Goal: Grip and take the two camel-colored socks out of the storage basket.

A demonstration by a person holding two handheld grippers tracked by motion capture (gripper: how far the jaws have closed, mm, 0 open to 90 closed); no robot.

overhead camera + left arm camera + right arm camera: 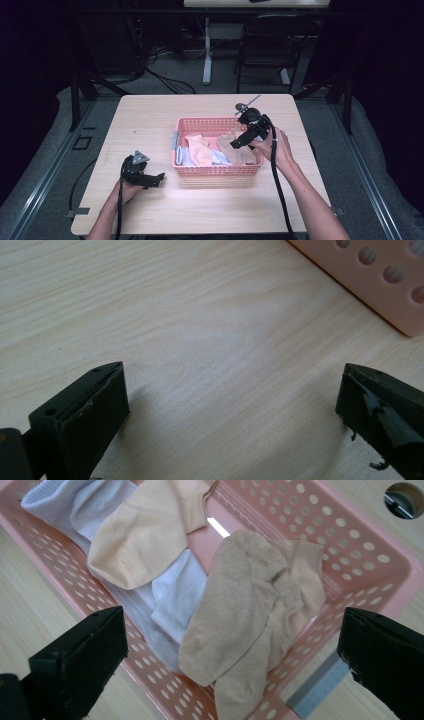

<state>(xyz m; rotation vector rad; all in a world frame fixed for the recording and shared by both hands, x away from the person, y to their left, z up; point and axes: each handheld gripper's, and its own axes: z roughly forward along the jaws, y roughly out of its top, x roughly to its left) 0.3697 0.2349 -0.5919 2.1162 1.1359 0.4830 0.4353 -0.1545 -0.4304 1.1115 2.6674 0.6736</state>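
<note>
Right gripper (230,645) hangs wide open and empty above the pink basket (380,560), over the beige sock (250,610) lying inside; lower straight onto a raised fold, pinching one layer, clear of the basket wall

Right gripper view. The right gripper (230,655) has its two black jaws spread wide at the lower left and lower right corners, nothing between them. Beyond lies a pink perforated basket (370,555) running diagonally across the frame. In it, a beige sock (240,615) lies crumpled at centre, a peach sock (145,535) at upper left, and white socks (175,595) partly under both. Light wooden table (25,620) shows at the left edge.
</note>
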